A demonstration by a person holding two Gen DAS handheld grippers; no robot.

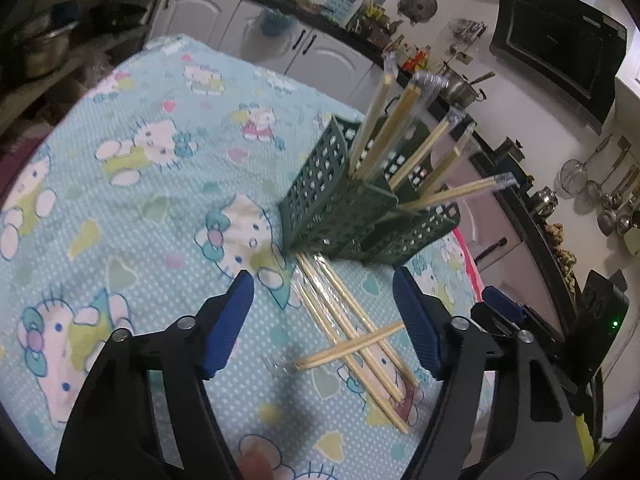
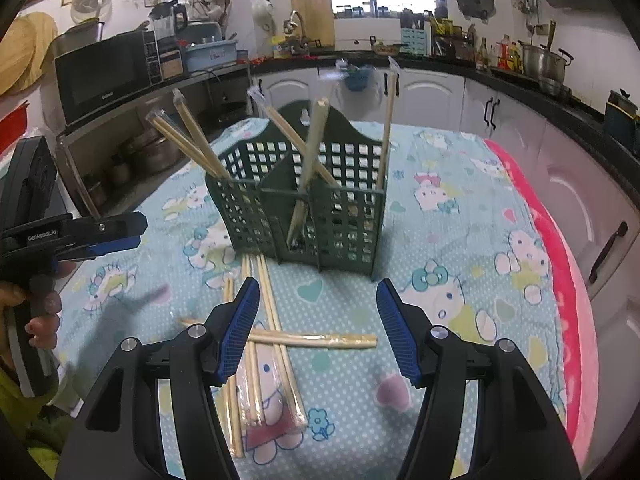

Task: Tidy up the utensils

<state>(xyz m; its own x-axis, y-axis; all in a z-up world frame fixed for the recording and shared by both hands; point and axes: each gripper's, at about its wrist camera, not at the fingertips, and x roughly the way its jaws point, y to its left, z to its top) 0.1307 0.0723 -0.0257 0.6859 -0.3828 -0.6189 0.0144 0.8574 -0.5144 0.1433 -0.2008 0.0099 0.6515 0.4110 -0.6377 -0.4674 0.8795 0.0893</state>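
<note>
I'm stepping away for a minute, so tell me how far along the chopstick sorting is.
Partly done. Several wrapped chopstick pairs already stand in the green holder. Nothing is in hand: the left tongs and right tongs are both open above the cloth. Still left: the loose chopsticks lying in front of the holder, one pair crossed over the rest.

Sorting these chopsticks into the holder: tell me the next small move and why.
Probably lower the left gripper onto the crosswise chopstick pair and close on it. Both grippers are open and empty; that wrapped pair lies on top of the other loose chopsticks on the tablecloth, in front of the green holder, so it lifts off first.
</note>
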